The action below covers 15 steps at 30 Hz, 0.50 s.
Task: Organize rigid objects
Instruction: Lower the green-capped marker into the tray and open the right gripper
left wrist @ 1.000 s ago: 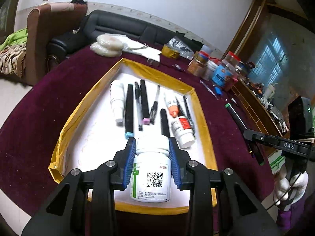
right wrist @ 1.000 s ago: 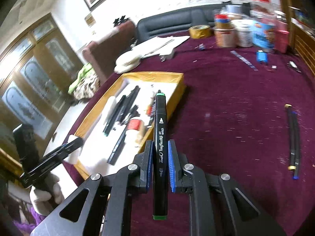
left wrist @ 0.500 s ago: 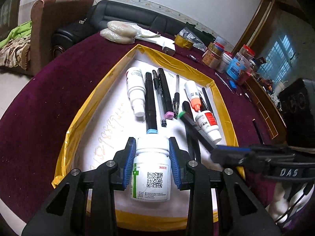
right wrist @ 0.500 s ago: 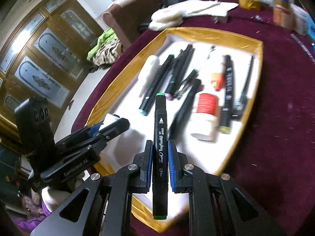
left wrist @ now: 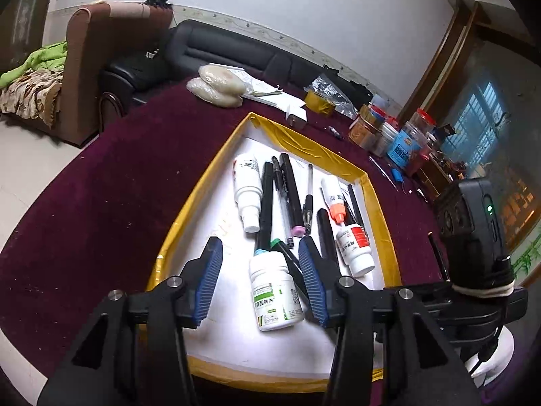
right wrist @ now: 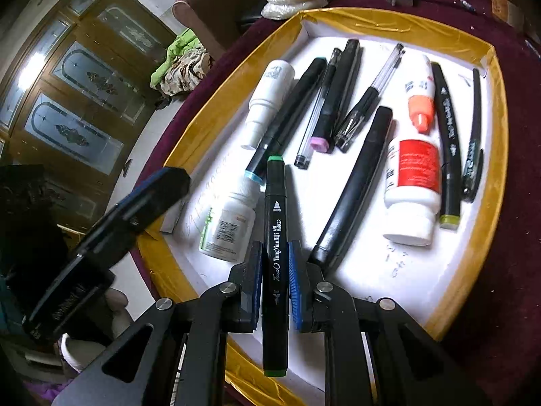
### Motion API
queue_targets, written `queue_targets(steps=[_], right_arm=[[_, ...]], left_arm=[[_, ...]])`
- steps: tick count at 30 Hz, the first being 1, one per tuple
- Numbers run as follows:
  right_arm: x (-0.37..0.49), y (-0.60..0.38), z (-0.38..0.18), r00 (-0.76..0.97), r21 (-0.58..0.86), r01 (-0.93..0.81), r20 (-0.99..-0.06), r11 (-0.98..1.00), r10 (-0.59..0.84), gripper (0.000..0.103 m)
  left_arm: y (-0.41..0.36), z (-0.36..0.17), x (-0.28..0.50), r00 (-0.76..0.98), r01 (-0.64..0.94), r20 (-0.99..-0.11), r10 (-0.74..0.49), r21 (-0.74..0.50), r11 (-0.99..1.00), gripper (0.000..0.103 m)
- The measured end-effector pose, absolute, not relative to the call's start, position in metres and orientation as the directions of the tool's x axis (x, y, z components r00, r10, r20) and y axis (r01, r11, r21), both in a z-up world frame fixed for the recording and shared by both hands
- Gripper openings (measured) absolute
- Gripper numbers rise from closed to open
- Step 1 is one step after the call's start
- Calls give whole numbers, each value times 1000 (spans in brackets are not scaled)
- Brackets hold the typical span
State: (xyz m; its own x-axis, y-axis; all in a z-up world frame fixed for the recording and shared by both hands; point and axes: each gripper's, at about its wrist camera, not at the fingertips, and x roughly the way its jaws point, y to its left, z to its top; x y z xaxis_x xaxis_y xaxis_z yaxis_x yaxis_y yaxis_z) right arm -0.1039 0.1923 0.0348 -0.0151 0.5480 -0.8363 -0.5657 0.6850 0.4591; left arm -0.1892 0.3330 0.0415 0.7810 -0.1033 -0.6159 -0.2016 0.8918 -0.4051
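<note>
Both tongs hang over our tray's (right wrist: 473, 270) near edge: right tongs (right wrist: 274, 264) clamp the marker (right wrist: 275, 237) lengthwise beside the bottle (left wrist: 275, 296), left tongs (left wrist: 260, 284) opening off it.

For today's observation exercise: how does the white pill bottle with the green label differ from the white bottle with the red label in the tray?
The green-label pill bottle lies at the tray's near left, between the opening left gripper's jaws, untouched; the red-label bottle lies further right among pens. The green-label one looks squatter, the red-label one longer. Both are white, capped and lying on their sides.
</note>
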Motion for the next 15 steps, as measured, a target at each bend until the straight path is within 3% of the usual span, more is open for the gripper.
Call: queue_targets(steps=[11, 15], right_arm=[[-106, 188, 41, 96, 316, -598, -884, 736, 458, 14], [-105, 178, 52, 91, 339, -609, -868, 717, 487, 15]], left_arm=[[338, 38, -187, 775, -222, -627, -82, -391, 893, 56], [340, 36, -185, 769, -231, -634, -81, -395, 889, 58]])
